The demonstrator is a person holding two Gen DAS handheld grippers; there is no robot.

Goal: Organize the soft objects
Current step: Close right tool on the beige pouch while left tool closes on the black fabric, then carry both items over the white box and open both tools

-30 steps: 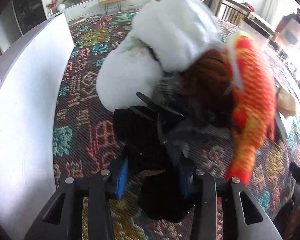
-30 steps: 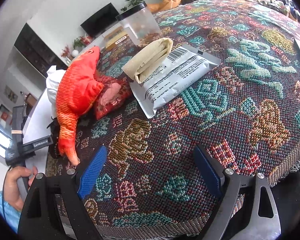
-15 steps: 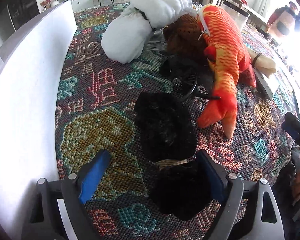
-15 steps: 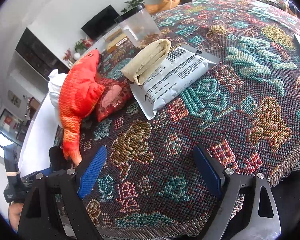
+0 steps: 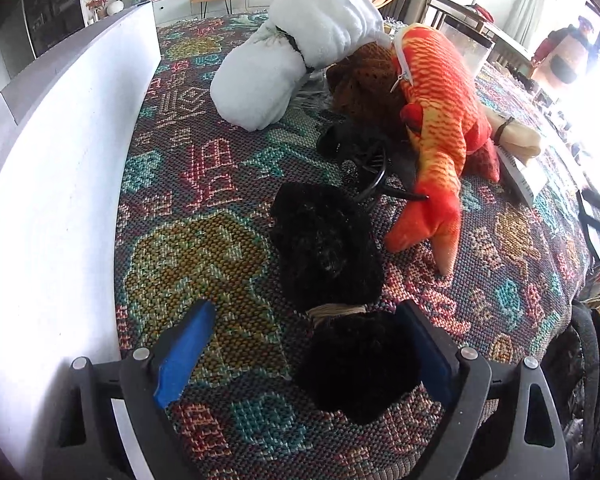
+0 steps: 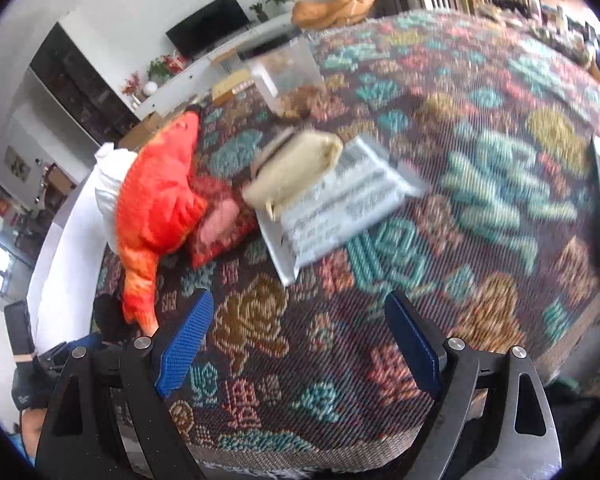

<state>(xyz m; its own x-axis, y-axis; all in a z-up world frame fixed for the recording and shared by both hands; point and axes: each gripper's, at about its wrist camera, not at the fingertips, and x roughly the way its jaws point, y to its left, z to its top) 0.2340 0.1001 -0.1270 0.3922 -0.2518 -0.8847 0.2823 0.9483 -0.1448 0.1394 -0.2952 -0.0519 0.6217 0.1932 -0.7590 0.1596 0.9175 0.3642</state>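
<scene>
A black fuzzy bundle tied with a tan band [image 5: 332,264] lies on the patterned tablecloth [image 5: 196,256] just in front of my left gripper [image 5: 306,348], which is open, the bundle's near end between its blue pads. Behind it are an orange plush fish [image 5: 436,120], a brown knitted item [image 5: 364,84], a black item with a strap [image 5: 356,148] and a rolled white towel [image 5: 300,56]. My right gripper [image 6: 300,340] is open and empty over the cloth; the fish [image 6: 156,208] lies to its left.
A white wall or board [image 5: 52,184] runs along the left of the table. In the right wrist view a beige rolled cloth [image 6: 296,168] rests on a grey printed pouch [image 6: 340,208], with a red bag [image 6: 220,224] and a clear container [image 6: 288,76] nearby.
My left gripper opened, let go of the black bundle and pulled back from the pile. The right wrist view has shifted and is blurred from motion.
</scene>
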